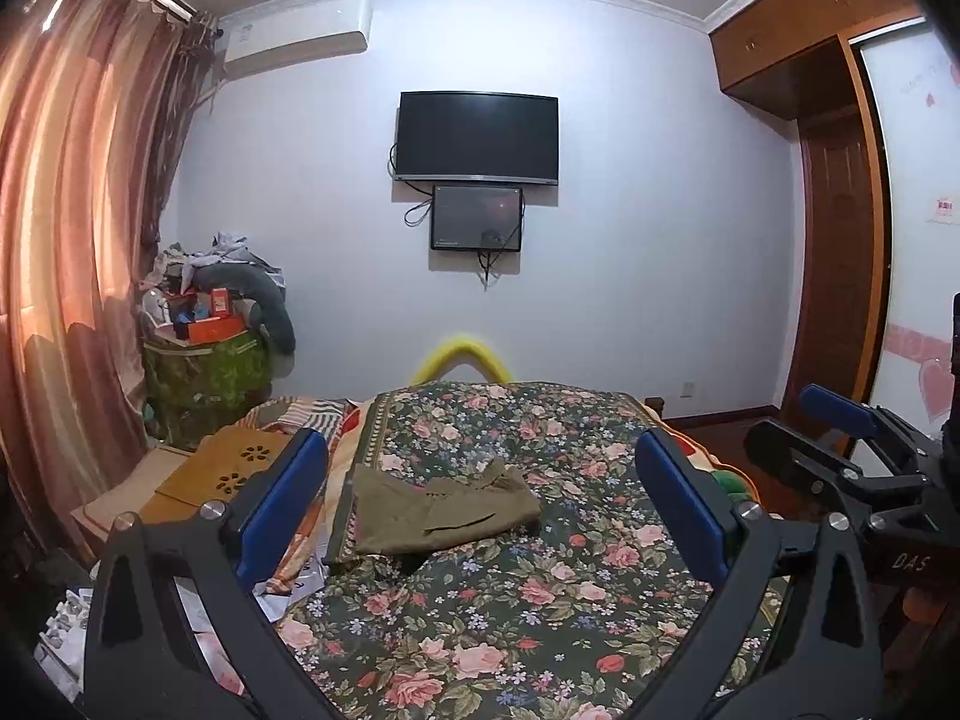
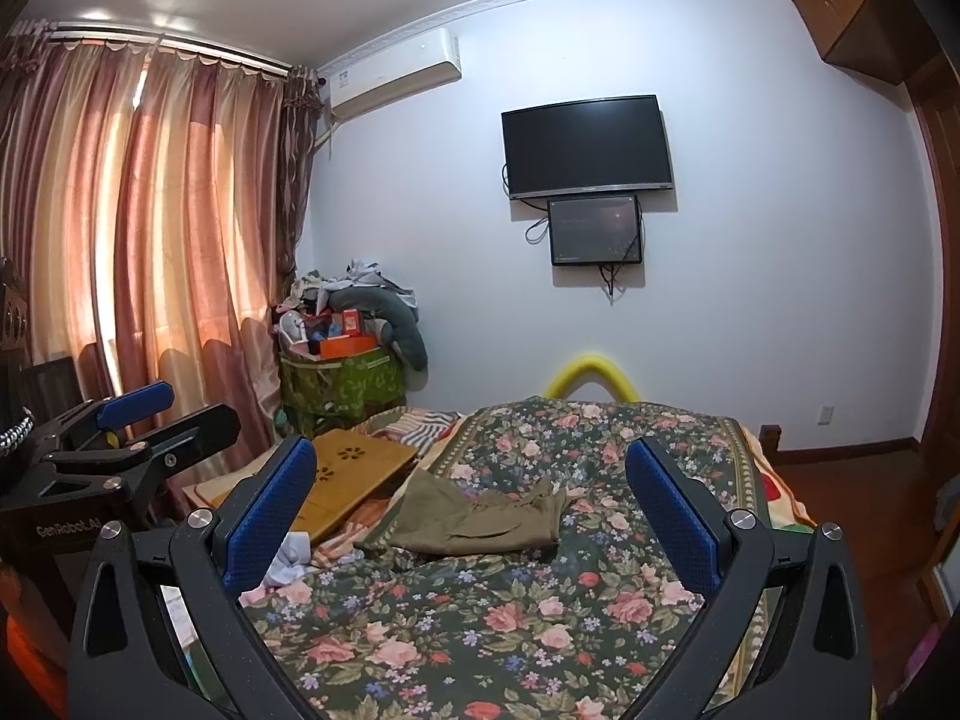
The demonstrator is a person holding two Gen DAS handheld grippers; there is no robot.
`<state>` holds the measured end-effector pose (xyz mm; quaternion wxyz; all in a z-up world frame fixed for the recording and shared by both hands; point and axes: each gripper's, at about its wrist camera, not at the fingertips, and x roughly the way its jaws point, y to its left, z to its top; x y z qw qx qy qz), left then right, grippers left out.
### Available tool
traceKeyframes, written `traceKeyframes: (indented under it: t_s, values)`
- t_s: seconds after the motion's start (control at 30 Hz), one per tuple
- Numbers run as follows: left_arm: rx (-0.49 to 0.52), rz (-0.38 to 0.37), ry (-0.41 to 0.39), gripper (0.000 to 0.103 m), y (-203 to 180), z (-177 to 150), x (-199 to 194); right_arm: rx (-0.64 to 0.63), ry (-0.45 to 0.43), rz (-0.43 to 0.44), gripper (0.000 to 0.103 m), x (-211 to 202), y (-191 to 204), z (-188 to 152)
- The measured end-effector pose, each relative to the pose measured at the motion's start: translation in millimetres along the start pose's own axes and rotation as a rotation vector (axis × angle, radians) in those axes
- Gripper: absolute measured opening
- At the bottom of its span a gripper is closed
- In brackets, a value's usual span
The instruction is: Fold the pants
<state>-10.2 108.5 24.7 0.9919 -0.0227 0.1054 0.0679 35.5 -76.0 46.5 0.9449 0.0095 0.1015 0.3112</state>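
Olive-green pants lie folded into a compact bundle on the flowered bedspread, near its left side. The right wrist view shows the same pants on the bedspread. My left gripper is open, held back from the pants and above the bed, with nothing between its blue pads. My right gripper is open too and holds nothing. Each gripper appears in the other's view: the right gripper at the far right, the left gripper at the far left.
A wooden lap board lies left of the bedspread. A green bin piled with boxes and clothes stands in the corner by the curtains. A television and smaller screen hang on the far wall. Wardrobe and door are right.
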Motion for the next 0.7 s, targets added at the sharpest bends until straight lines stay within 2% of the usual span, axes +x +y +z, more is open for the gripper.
traceKeyframes:
  t_s: [0.33, 0.7]
  values:
    - [-0.031, -0.02, 0.014, 0.103, 7.4, 1.9, 0.2, -0.003, 0.001, -0.007, 0.102, -0.3, 0.0, 0.5]
    - [-0.01, -0.019, 0.026, 0.103, 4.3, 0.8, 1.9, 0.006, 0.011, 0.006, 0.102, 1.3, -2.8, -1.4]
